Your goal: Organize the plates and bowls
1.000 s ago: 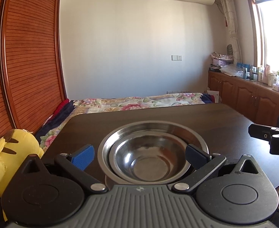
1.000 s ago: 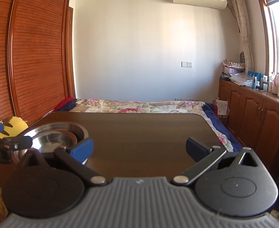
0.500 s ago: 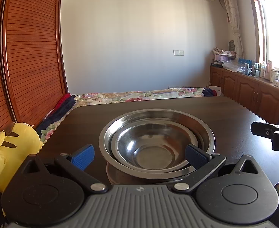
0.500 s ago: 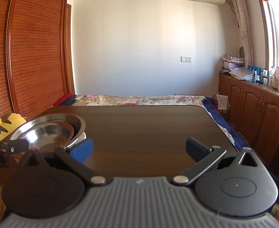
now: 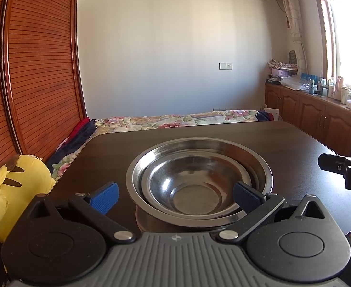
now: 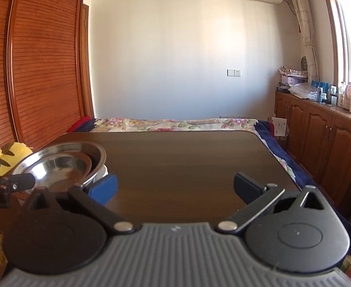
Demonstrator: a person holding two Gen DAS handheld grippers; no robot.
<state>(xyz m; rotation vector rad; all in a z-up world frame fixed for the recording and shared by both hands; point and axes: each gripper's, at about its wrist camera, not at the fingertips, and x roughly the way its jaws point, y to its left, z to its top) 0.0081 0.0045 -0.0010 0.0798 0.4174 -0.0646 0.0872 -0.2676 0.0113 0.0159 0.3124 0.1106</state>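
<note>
Here we are over the table [image 5: 295, 141], dark wood and broad, with most of its top bare out to the right in the right wrist view. Near its left front corner sits our stack: a big bowl [image 5: 259, 167] with a small bowl [image 5: 194, 184] nested inside it, and what looks like something pale under the pair, too hidden to name. Our left gripper [image 5: 175, 196] hangs just short of the stack, jaws spread wide with nothing between them, the near rim lying right across the gap. Our right gripper [image 6: 175, 189] waits well off to the side over bare wood, jaws released too. We judge the nesting done, or close to it, with the stack left to settle or shift. If we take it next, we close on the near rim, gripping both walls together, and lift level, because thin steel will slide and ring.
</note>
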